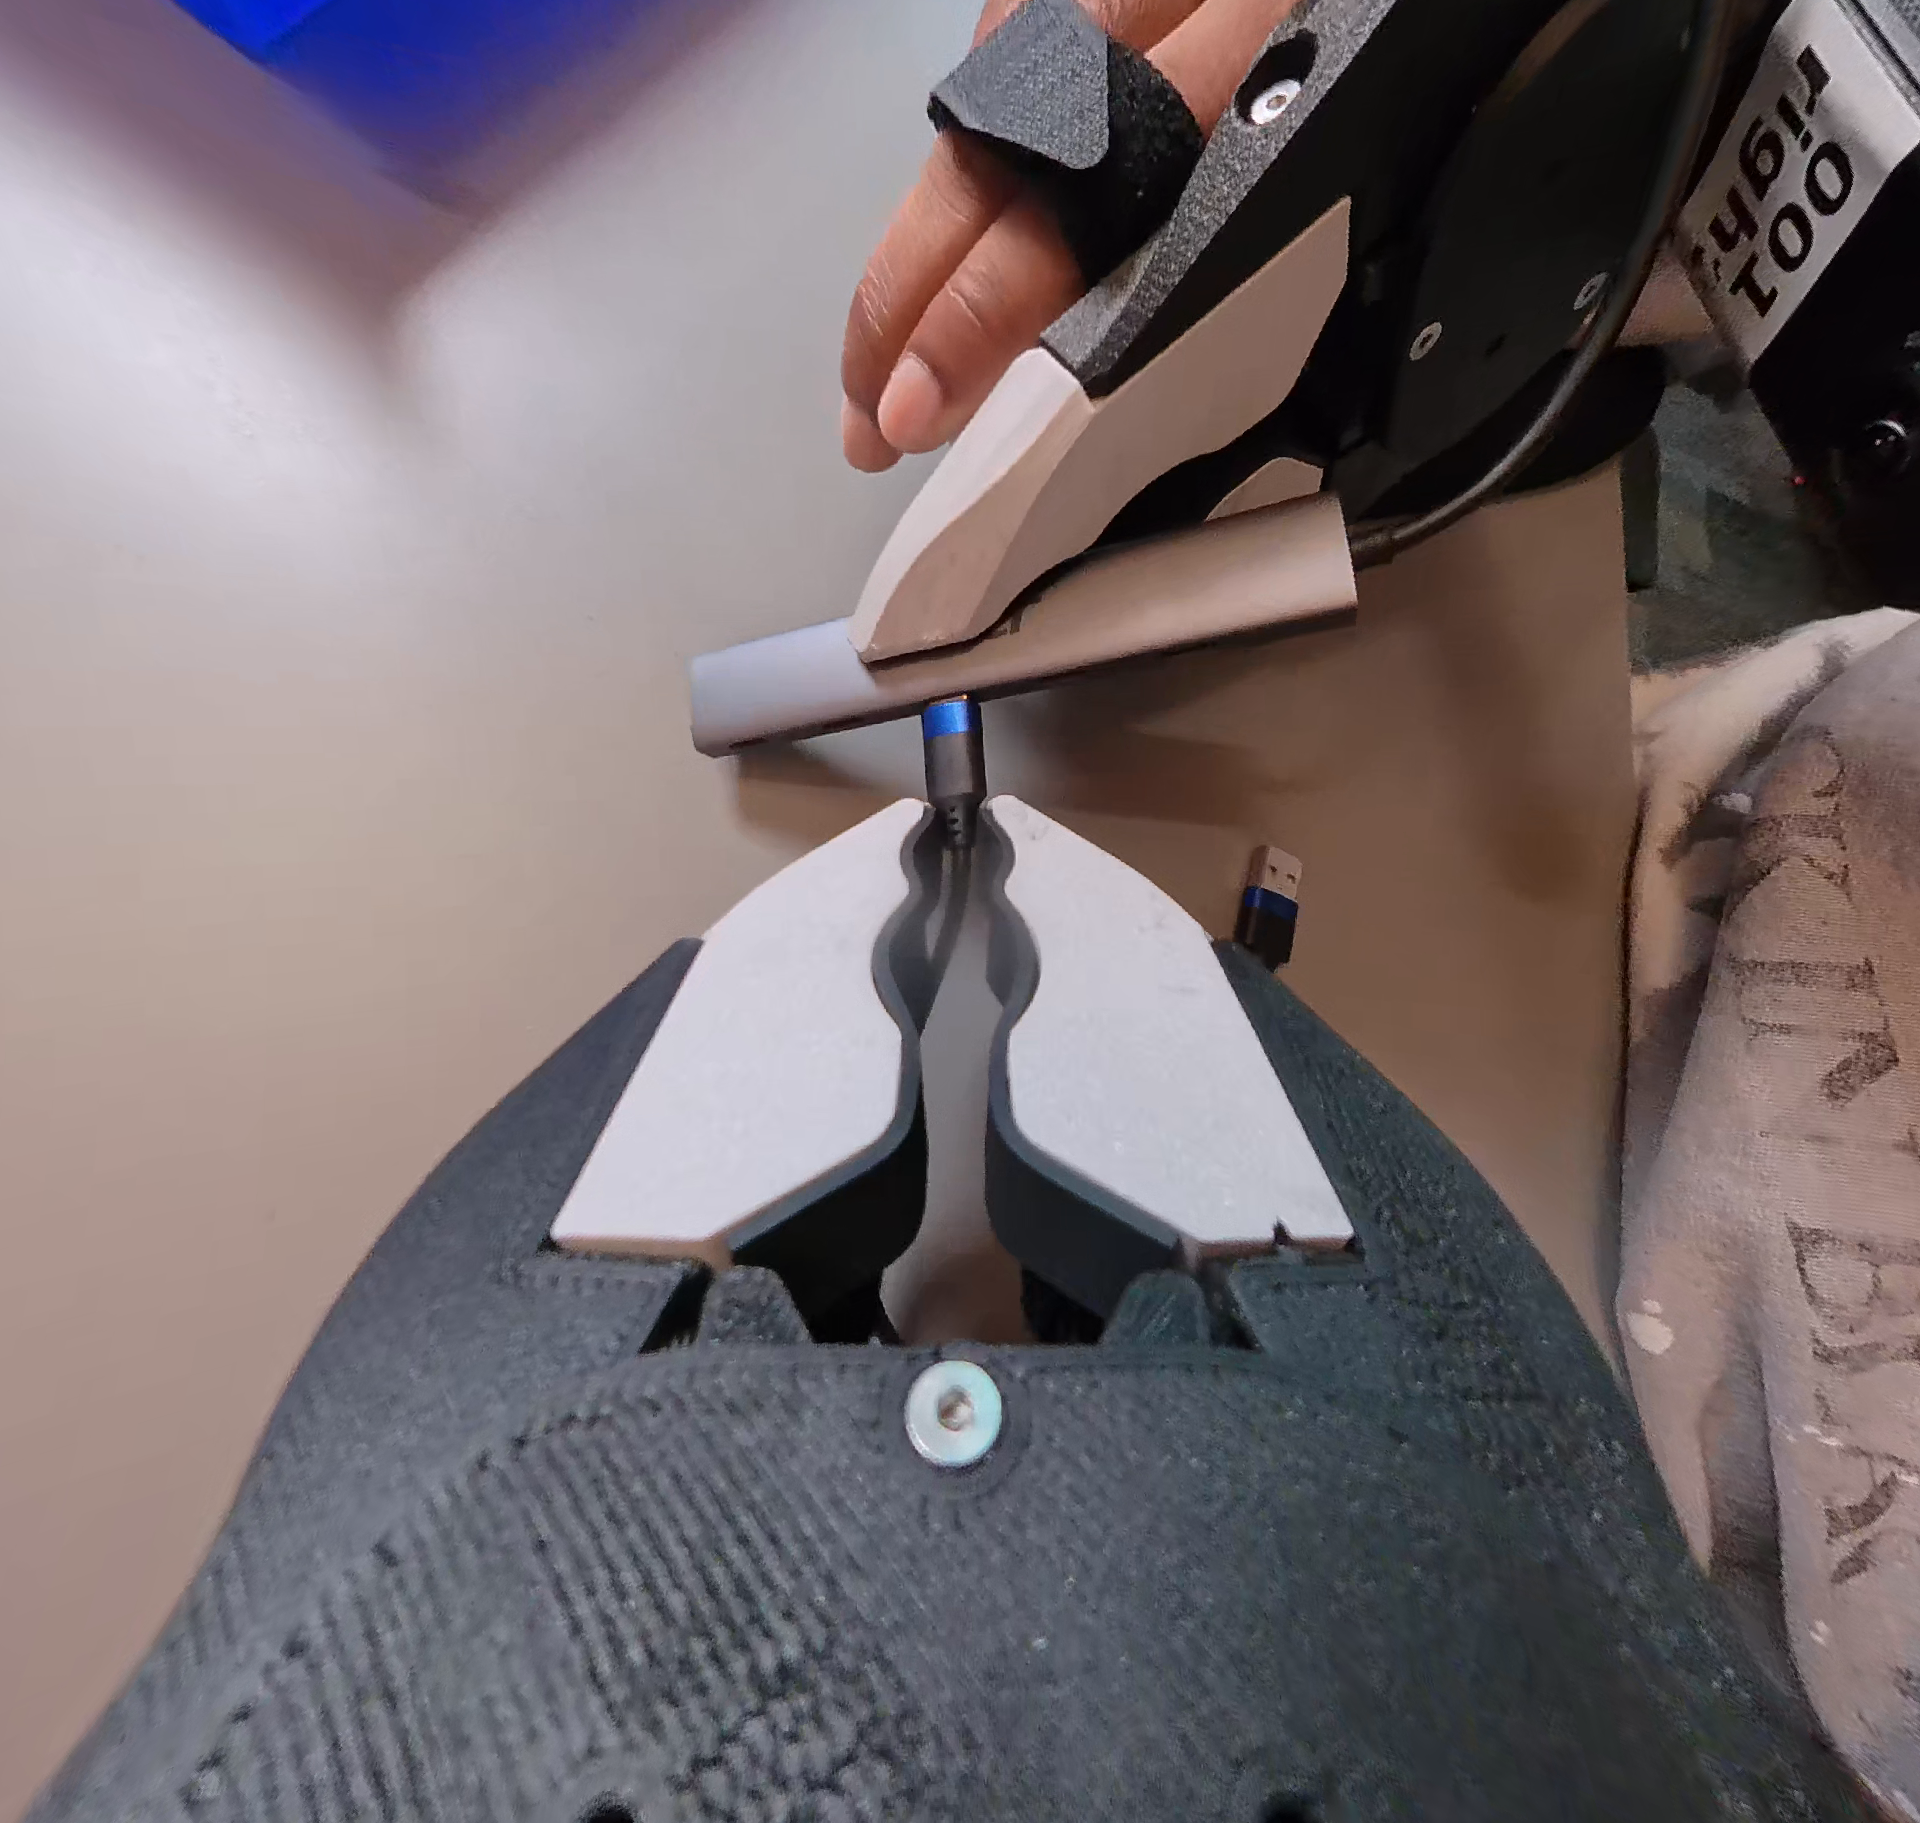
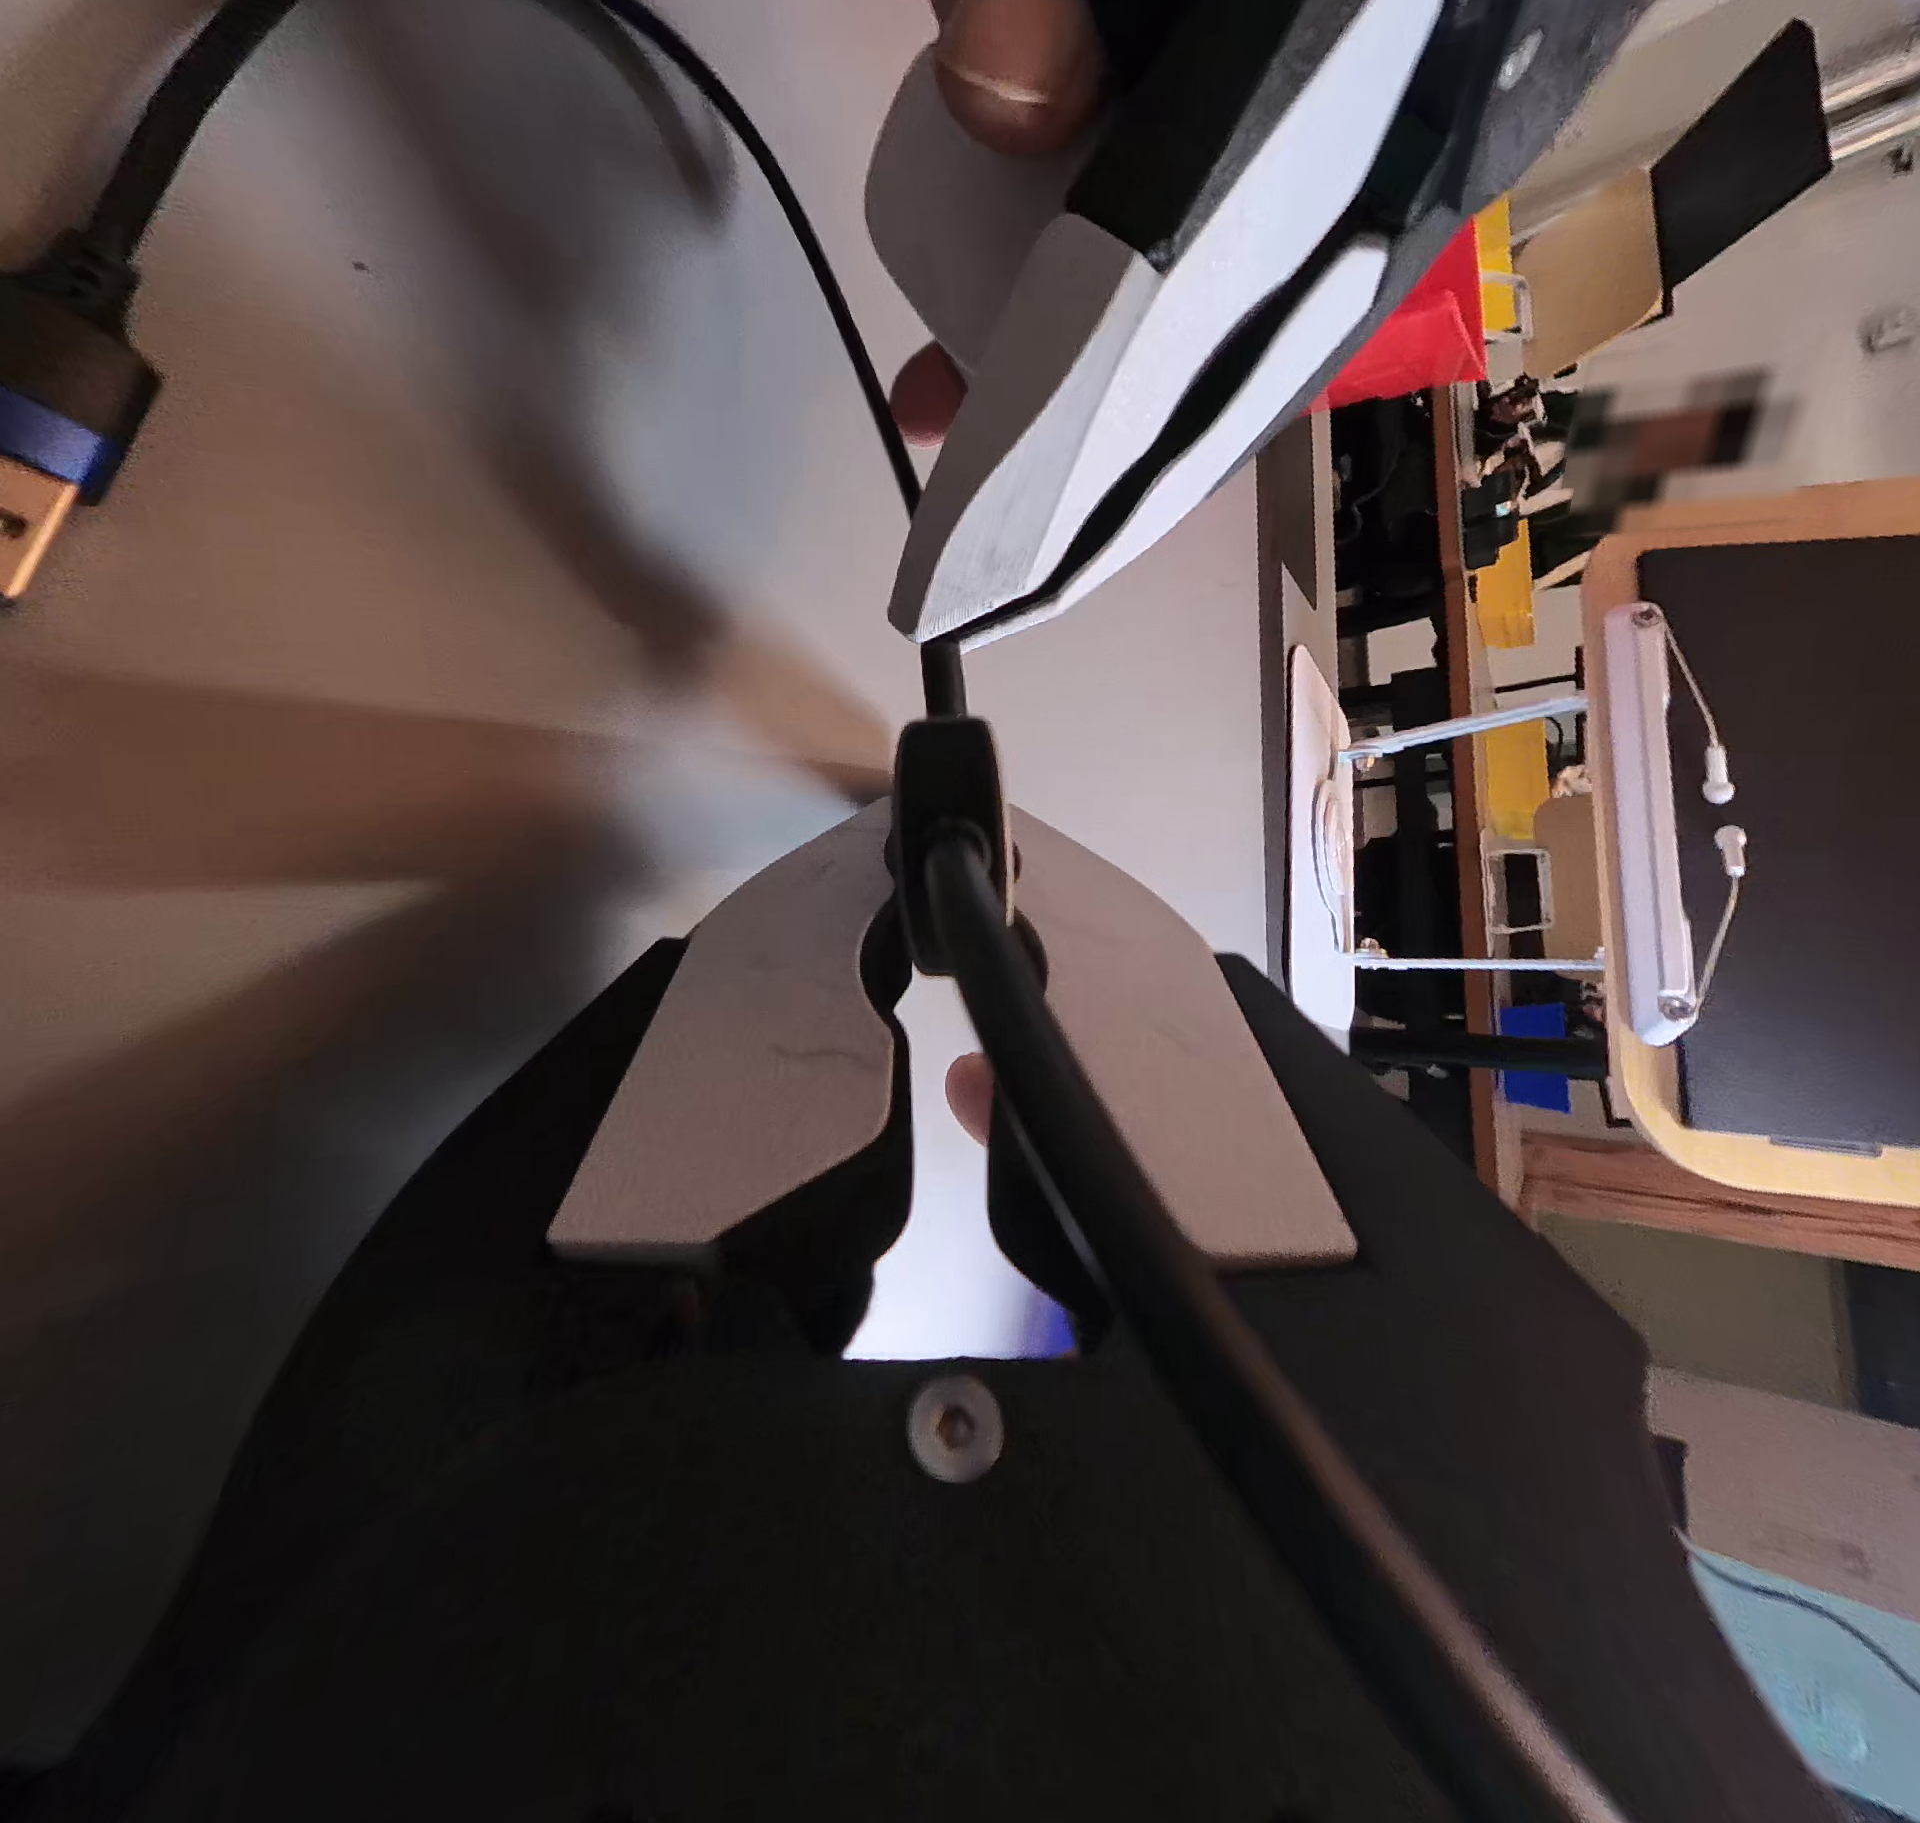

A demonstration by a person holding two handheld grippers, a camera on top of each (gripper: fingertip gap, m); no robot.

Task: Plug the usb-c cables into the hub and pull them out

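In the left wrist view my left gripper (image 1: 956, 812) is shut on a thin cable just behind its grey plug with a blue ring (image 1: 948, 734). The plug's front end is against the long side of the slim grey hub (image 1: 779, 687); no metal tip shows. My right gripper (image 1: 914, 630) is shut on the hub and holds it above the table. In the right wrist view my right gripper (image 2: 951, 828) clamps the hub end-on (image 2: 945, 786), and the hub's own black lead (image 2: 1049, 1046) runs back toward the camera. The left gripper (image 2: 935, 620) sits just beyond the hub.
A loose USB-A plug with a blue band (image 1: 1273, 900) lies on the beige table (image 1: 312, 838), also in the right wrist view (image 2: 52, 423), with its black cable (image 2: 727, 111) arching away. A blue bin (image 1: 364, 28) stands far left. A person's patterned clothing (image 1: 1766, 1046) is at right.
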